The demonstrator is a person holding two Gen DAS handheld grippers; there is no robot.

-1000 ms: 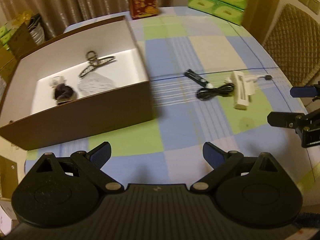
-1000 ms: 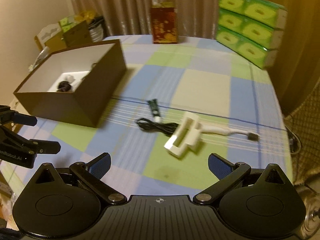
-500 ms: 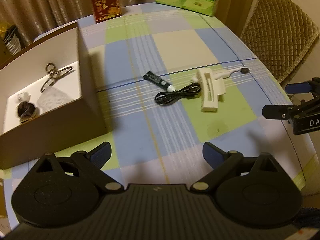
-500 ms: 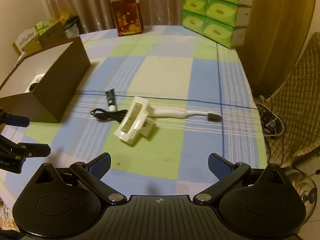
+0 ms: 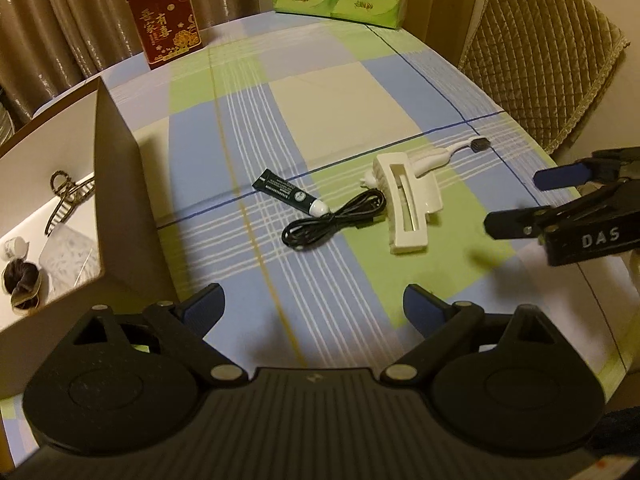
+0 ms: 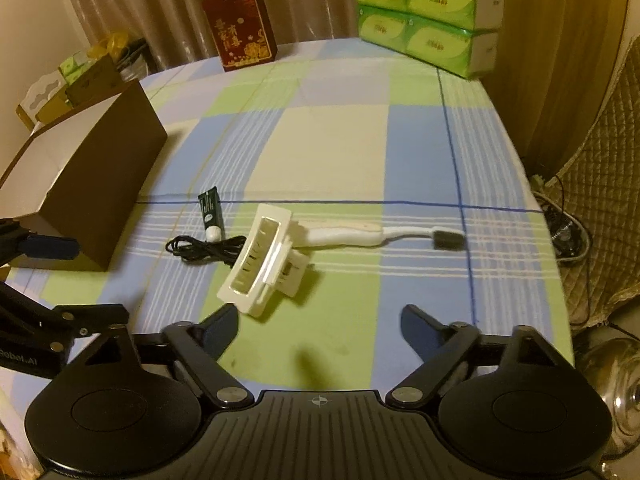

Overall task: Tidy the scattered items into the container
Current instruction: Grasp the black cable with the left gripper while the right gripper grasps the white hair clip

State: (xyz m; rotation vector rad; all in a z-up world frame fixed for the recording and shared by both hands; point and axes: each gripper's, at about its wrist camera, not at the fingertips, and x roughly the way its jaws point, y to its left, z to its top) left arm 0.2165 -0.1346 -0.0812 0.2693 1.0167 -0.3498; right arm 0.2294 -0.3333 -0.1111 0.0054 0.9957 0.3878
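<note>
On the desk (image 5: 332, 92): three items left, several boxed.
We count a hair claw (image 5: 66, 196) and others in the box (image 5: 116, 184); tube (image 6: 211, 216), cable (image 6: 204, 249) and white brush holder (image 6: 262, 258) remain out. Versus a second ago, we are nearer them. Left gripper (image 5: 312, 304) wide, empty; right gripper (image 6: 320, 322) closing, nothing between.

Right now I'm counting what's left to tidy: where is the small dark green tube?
The small dark green tube lies on the checked tablecloth, between the brown cardboard box and the white plastic holder, its white cap touching the coiled black cable.
</note>
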